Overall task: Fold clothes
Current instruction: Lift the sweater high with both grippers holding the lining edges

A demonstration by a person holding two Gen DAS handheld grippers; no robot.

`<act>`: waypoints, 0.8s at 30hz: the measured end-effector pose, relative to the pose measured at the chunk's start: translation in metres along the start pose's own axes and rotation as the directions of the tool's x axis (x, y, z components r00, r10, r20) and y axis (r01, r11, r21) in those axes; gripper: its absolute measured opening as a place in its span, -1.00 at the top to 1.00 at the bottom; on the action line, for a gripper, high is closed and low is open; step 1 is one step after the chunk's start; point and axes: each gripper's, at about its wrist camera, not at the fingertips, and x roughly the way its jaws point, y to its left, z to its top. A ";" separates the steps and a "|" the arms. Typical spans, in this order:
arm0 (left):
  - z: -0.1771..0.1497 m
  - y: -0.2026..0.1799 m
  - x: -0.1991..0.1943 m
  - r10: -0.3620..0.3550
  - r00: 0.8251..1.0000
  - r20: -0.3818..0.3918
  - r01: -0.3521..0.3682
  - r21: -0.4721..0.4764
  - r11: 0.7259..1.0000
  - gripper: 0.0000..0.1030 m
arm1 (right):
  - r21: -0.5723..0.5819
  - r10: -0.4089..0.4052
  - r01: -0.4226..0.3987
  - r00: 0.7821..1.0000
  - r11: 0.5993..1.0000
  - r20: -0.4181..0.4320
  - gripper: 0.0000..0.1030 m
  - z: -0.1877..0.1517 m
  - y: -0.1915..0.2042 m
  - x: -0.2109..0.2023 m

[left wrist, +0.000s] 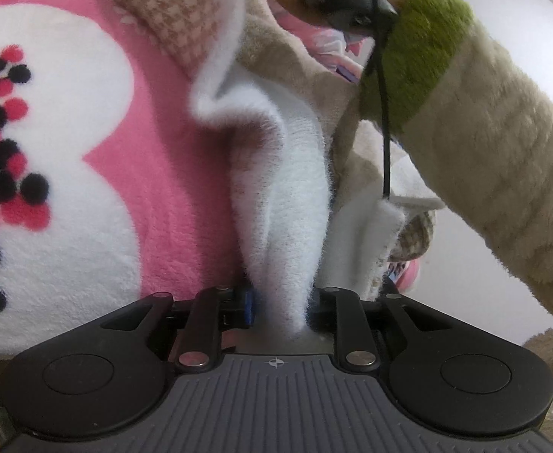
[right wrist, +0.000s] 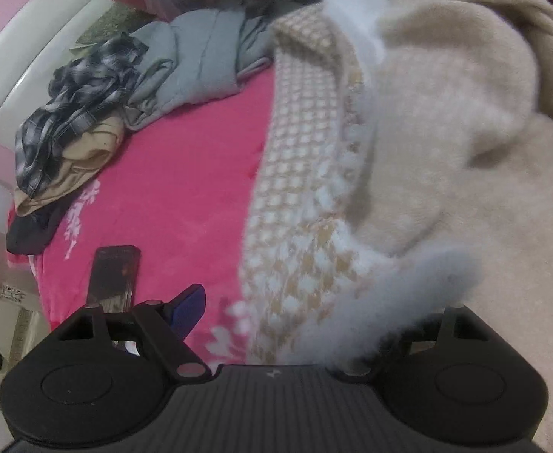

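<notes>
A fluffy garment, white inside with a beige houndstooth face (left wrist: pixel 163 7), lies on a pink blanket. In the left wrist view a fold of its white fleece (left wrist: pixel 287 207) runs down into my left gripper (left wrist: pixel 282 307), which is shut on it; a blue pad (left wrist: pixel 251 305) shows on the left finger. In the right wrist view the same garment (right wrist: pixel 446 143) fills the right half, its houndstooth band (right wrist: pixel 299 173) running down the middle. My right gripper (right wrist: pixel 314 313) stands wide open. Its left finger (right wrist: pixel 189 307) is bare, while a fuzzy white edge (right wrist: pixel 401 294) covers the right finger.
A person's beige sleeve with a green cuff (left wrist: pixel 423 49) crosses the left wrist view, its hand on a dark handle (left wrist: pixel 348 0). On the pink blanket (right wrist: pixel 185 173) lie a dark phone (right wrist: pixel 114 275) and a heap of plaid (right wrist: pixel 76 105), grey (right wrist: pixel 193 64) and tan clothes.
</notes>
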 end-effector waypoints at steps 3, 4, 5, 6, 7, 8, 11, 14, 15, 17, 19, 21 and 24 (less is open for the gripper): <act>0.001 -0.004 0.008 0.010 1.000 -0.006 -0.010 -0.004 1.000 0.48 | 0.011 0.005 -0.005 1.000 1.000 0.001 -0.61 0.007 0.005 0.014; 0.004 -0.008 0.014 0.014 1.000 -0.006 -0.014 -0.004 1.000 0.44 | 0.018 0.006 -0.006 1.000 1.000 0.002 -0.62 0.009 0.006 0.017; 0.005 -0.011 0.017 0.016 1.000 -0.006 -0.016 -0.005 1.000 0.38 | 0.026 0.006 -0.006 1.000 1.000 0.005 -0.63 0.011 0.006 0.020; 0.005 -0.012 0.018 0.016 1.000 -0.006 -0.016 -0.008 1.000 0.36 | 0.033 0.005 -0.005 1.000 0.999 0.007 -0.63 0.012 0.006 0.023; 0.005 -0.013 0.019 0.016 1.000 -0.005 -0.016 -0.012 1.000 0.32 | 0.043 0.009 -0.009 1.000 0.999 0.011 -0.63 0.013 0.005 0.024; 0.004 -0.014 0.020 0.020 1.000 -0.002 -0.020 -0.011 1.000 0.31 | 0.057 0.018 -0.019 1.000 0.998 0.019 -0.62 0.013 0.002 0.022; 0.002 -0.018 0.023 0.034 0.999 0.010 -0.034 -0.003 0.999 0.36 | 0.109 0.047 -0.053 0.997 0.993 0.064 -0.04 0.011 -0.004 0.017; -0.001 -0.020 0.026 0.053 0.998 0.020 -0.053 0.004 0.999 0.58 | 0.212 0.165 -0.191 0.977 0.958 0.136 0.35 0.007 -0.018 0.008; -0.002 -0.021 0.026 0.057 0.998 0.027 -0.057 0.002 0.998 0.60 | 0.243 0.212 -0.248 0.963 0.938 0.164 0.38 0.006 -0.023 0.006; -0.003 -0.024 0.024 0.067 0.997 0.045 -0.067 0.003 0.998 0.63 | 0.287 0.278 -0.336 0.934 0.897 0.227 0.41 0.003 -0.033 0.000; -0.004 -0.027 0.022 0.077 0.995 0.063 -0.078 0.004 0.997 0.64 | 0.319 0.349 -0.445 0.883 0.837 0.315 0.44 -0.001 -0.044 -0.011; -0.005 -0.032 0.018 0.095 0.991 0.099 -0.098 0.024 0.995 0.65 | 0.327 0.411 -0.554 0.812 0.765 0.415 0.46 -0.007 -0.056 -0.026; -0.002 -0.038 0.011 0.118 0.980 0.161 -0.128 0.054 0.990 0.65 | 0.261 0.461 -0.682 0.680 0.683 0.571 0.49 -0.018 -0.073 -0.069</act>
